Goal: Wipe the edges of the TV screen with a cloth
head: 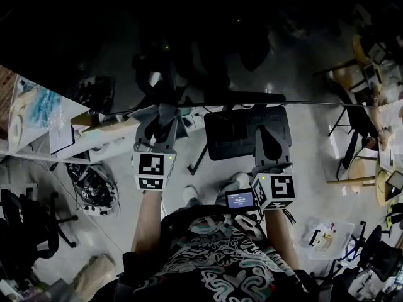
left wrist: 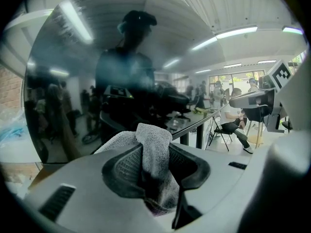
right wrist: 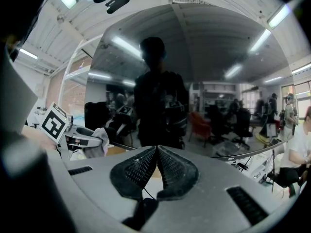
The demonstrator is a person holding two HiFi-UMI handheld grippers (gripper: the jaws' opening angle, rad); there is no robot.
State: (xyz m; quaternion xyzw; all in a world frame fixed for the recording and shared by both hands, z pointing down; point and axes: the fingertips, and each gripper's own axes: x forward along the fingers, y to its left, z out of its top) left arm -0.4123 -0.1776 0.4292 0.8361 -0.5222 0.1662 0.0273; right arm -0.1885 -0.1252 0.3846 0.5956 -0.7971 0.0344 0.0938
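Left gripper: jaws pinched on a grey cloth, with a folded tuft standing past the tips. Right gripper: jaws pressed together, nothing between them. TV screen: dark and glossy, fills the head view from 10 to 2 o'clock, lies at 12 o'clock from both grippers. Bottom edge: runs from 9 to 3 o'clock, long axis crosswise to both jaw lines. Cloth tuft sits at or just short of that edge; contact cannot be told. Cloth-bearing left side judged the nearer. Next move judged a sideways draw along the edge, toward 9 or 3 o'clock, tuft pressed to the rim.
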